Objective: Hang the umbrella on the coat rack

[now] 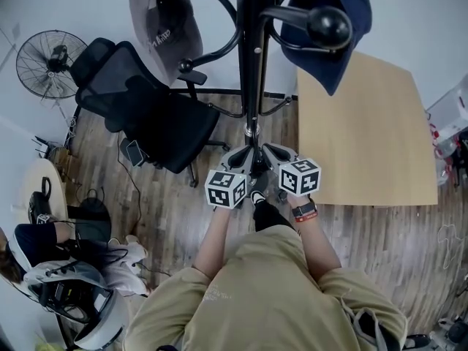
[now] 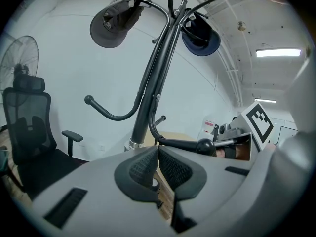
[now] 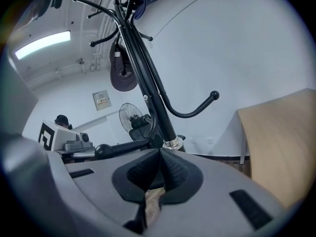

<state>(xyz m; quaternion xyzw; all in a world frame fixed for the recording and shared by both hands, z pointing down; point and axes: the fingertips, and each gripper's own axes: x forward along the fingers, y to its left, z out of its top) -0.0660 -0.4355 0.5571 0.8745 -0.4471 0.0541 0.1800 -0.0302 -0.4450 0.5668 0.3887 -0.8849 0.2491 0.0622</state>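
The black coat rack [image 1: 251, 64] rises straight ahead of me, its curved hooks spreading out at several heights. A grey cap [image 1: 162, 20] hangs on its left and a navy hat [image 1: 333, 20] on its right. No umbrella shows in any view. My left gripper [image 1: 238, 156] and right gripper [image 1: 281, 152] are side by side just in front of the pole, near its lower part. Each is shut with nothing between the jaws. The left gripper [image 2: 158, 149] looks up at the pole [image 2: 153, 88]. The right gripper [image 3: 160, 152] sees the pole [image 3: 148, 88] too.
A black office chair [image 1: 146, 104] stands left of the rack, with a floor fan [image 1: 50, 63] behind it. A wooden table [image 1: 362, 130] fills the right. Bags and a helmet [image 1: 88, 298] lie on the plank floor at lower left beside a small round table [image 1: 36, 189].
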